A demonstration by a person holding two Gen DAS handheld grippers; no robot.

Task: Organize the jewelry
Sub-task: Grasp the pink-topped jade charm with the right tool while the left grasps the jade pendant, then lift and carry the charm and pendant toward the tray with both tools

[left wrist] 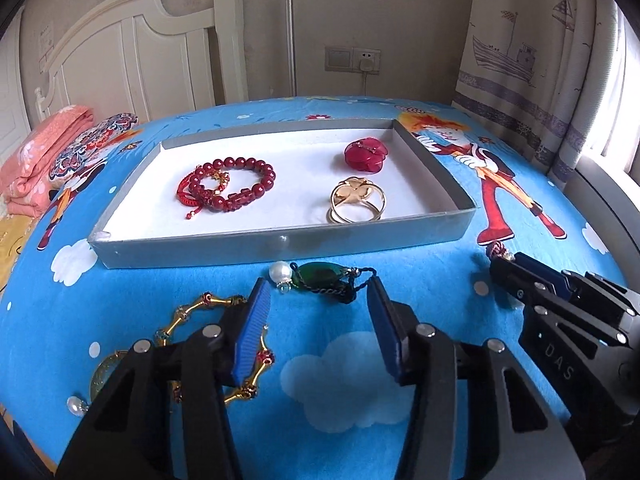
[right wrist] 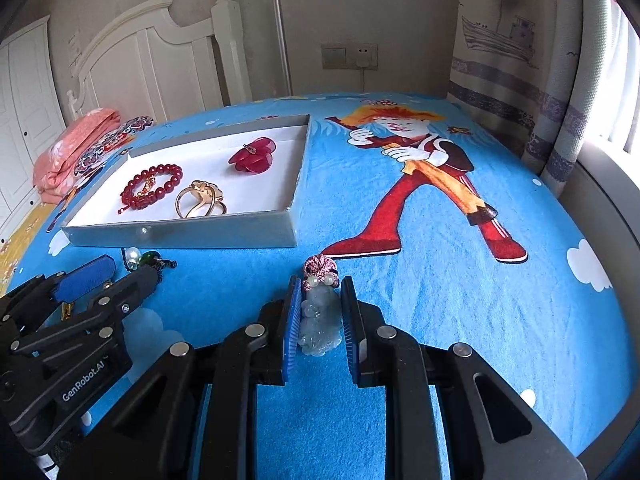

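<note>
A green pendant (left wrist: pixel 320 276) on a dark cord, with a pearl (left wrist: pixel 279 271) beside it, lies on the blue bedsheet just in front of the grey tray (left wrist: pixel 280 244). My left gripper (left wrist: pixel 318 285) is open; its blue pads stand either side of the pendant without pressing it. My right gripper (right wrist: pixel 320 283) is shut on a pale jade pendant (right wrist: pixel 320 320) with a pink knot (right wrist: pixel 318 266), low over the sheet. The tray holds a red bead bracelet (left wrist: pixel 240 178), a red flower piece (left wrist: pixel 366 154) and a gold ring (left wrist: pixel 356 200).
A gold link bracelet (left wrist: pixel 188 312), a gold disc (left wrist: pixel 102 372) and a small pearl (left wrist: pixel 76 404) lie on the sheet at lower left. Folded pink bedding (left wrist: pixel 44 160) sits by the white headboard (left wrist: pixel 132 52). A curtain (left wrist: pixel 540 60) hangs at the right.
</note>
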